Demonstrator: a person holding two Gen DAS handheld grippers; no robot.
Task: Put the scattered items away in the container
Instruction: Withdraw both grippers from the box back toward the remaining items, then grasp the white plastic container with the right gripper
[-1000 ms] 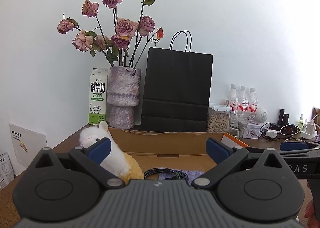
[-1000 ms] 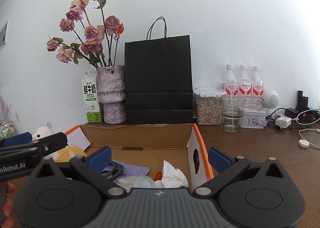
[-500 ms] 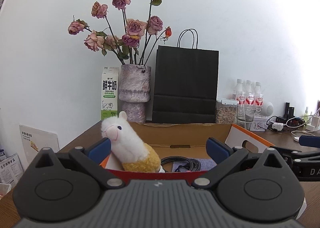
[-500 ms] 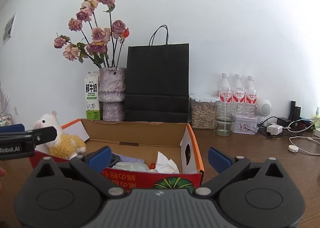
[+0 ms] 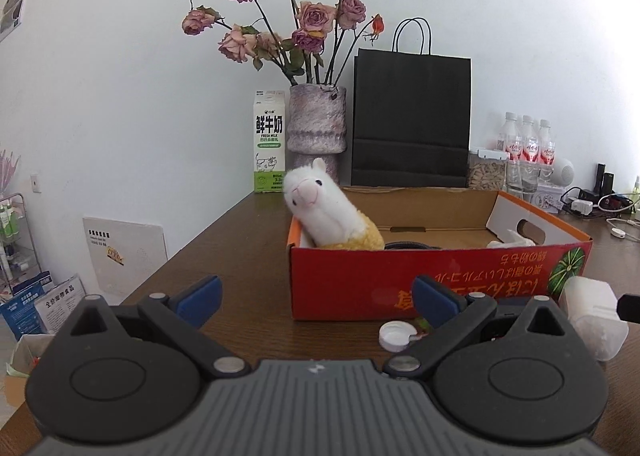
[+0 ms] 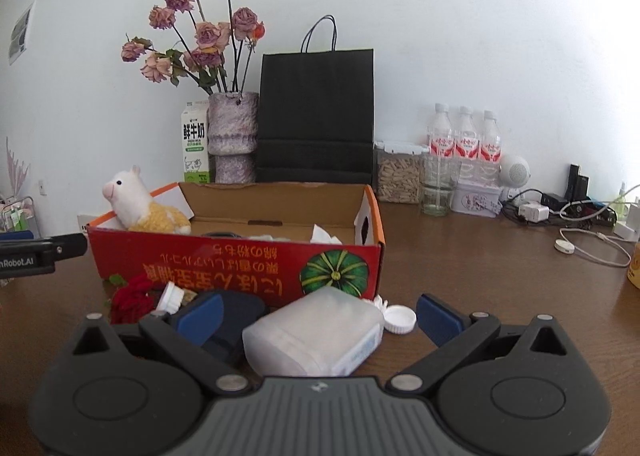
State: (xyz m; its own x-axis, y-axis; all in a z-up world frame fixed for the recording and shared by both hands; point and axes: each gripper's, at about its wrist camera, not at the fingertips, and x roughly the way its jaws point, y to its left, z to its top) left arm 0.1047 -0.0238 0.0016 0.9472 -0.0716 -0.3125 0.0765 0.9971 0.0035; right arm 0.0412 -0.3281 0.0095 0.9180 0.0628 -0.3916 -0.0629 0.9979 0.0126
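milk carton "FRESH MILK", red box

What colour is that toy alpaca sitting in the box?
White head and neck, yellow body, pink snout. The alpaca shows best in the left wrist view.

Three water bottles; two white caps.

The red cardboard box is open above; its front is crowded by a translucent plastic jar, white cap and red rose (bare brown tabletop rightward).
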